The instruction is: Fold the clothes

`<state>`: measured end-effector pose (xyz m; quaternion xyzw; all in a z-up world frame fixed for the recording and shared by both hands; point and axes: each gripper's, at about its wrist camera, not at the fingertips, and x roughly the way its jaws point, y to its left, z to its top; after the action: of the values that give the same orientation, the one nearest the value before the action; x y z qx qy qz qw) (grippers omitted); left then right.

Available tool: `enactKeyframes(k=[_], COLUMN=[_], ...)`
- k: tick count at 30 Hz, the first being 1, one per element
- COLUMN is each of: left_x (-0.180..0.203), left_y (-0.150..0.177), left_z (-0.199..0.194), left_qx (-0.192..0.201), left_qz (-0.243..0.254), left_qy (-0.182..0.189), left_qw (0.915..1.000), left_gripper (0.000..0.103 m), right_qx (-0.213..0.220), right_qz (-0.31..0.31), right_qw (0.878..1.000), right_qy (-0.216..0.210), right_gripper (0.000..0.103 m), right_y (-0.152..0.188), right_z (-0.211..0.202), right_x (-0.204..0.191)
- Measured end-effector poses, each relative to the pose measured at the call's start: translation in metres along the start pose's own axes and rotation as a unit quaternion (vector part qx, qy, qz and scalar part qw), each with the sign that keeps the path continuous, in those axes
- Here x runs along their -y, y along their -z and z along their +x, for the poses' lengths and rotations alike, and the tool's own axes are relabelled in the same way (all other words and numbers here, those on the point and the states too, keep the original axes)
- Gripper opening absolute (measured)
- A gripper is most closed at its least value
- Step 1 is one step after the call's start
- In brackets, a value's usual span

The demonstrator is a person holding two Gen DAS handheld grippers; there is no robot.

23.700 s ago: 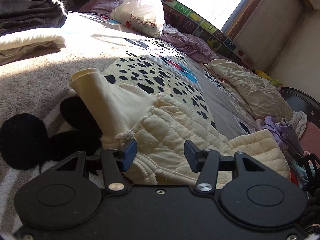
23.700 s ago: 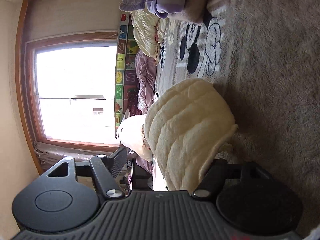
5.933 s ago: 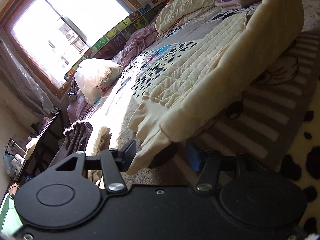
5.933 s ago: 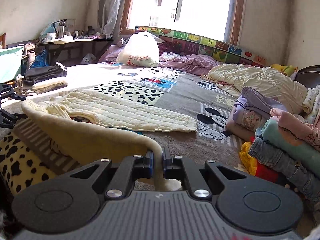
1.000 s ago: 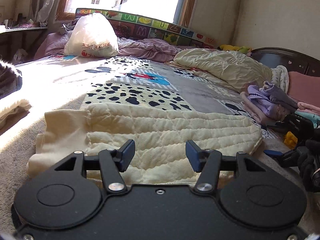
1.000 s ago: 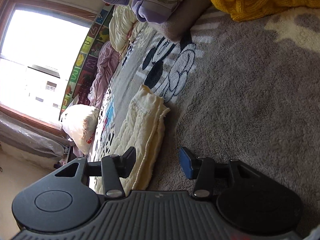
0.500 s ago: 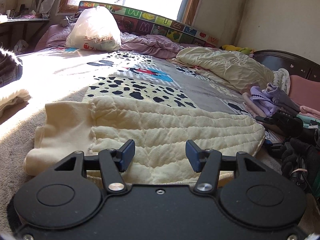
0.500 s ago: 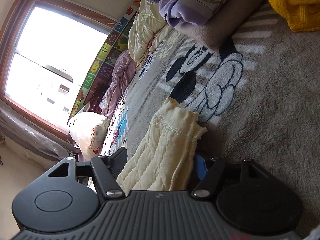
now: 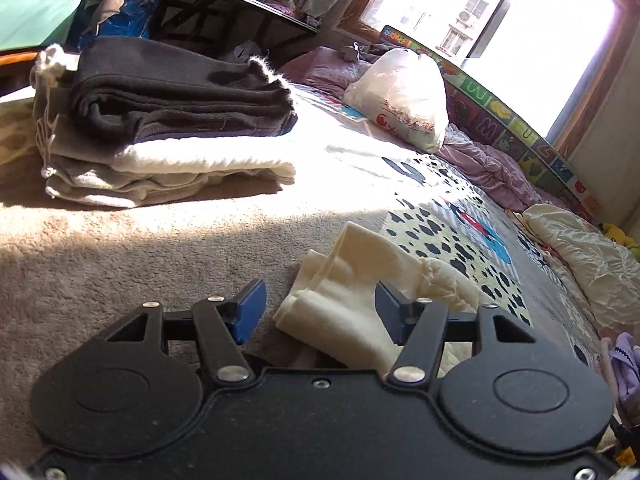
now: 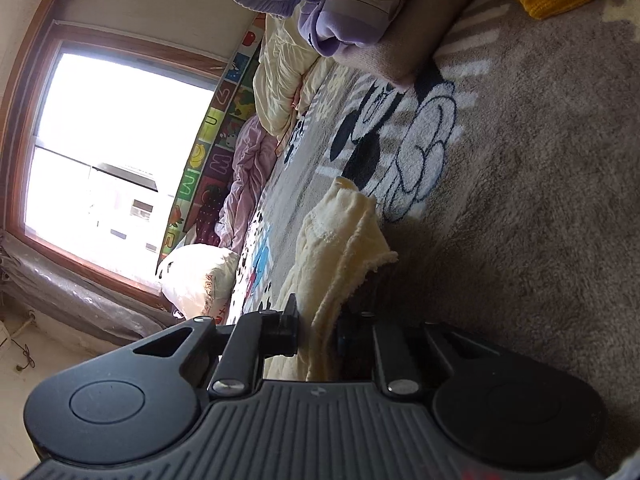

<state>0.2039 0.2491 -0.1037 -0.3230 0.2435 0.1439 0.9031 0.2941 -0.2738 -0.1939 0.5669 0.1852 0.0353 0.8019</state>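
Right tongs pinching cream garment (left tongs spread)

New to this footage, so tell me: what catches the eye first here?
A cream garment lies on the bed, one end between the open left gripper fingers, the other pinched by the right gripper. Behind it to the left sits a folded pile, dark on top, and a bright window glares beyond.
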Motion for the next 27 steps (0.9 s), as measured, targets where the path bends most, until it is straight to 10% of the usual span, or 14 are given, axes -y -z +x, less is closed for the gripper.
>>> enactKeyframes(k=[5,11,14,16,22,24,27], left_x=[-0.019,-0.005,0.004,0.005,0.008,-0.004,-0.002], left_y=[0.018,0.023,0.025,0.02,0.022,0.042,0.035], left_z=[0.005,0.036,0.042,0.027,-0.031,-0.026,-0.055], left_qx=[-0.089,-0.054,-0.052,-0.042,-0.069,-0.124,-0.061], left_qz=[-0.134,-0.121,-0.099,-0.1,-0.056,-0.032,0.02], left_qy=[0.076,0.116,0.127,0.133,0.137,0.101,0.06], left_qw=[0.984,0.9843,0.9856,0.9851,0.9866,0.9866,0.9961], left_gripper=[0.06,0.058,0.021,0.017,0.017,0.034,0.043], right_qx=[-0.004,-0.02,-0.018,-0.017,0.008,0.016,0.002], right_qz=[0.01,0.014,0.009,0.01,-0.022,-0.014,-0.083], right_qw=[1.0,1.0,1.0,1.0,0.999,0.999,0.997], right_qy=[-0.019,0.006,0.005,0.005,-0.044,-0.05,0.008], right_gripper=[0.018,0.018,0.017,0.017,0.016,0.016,0.017], right_y=[-0.001,-0.003,0.002,0.002,-0.012,-0.018,-0.01], right_z=[-0.024,-0.01,-0.01,-0.016,-0.084,-0.12,-0.153], right_x=[-0.001,0.013,0.02,0.016,-0.027,-0.03,-0.019])
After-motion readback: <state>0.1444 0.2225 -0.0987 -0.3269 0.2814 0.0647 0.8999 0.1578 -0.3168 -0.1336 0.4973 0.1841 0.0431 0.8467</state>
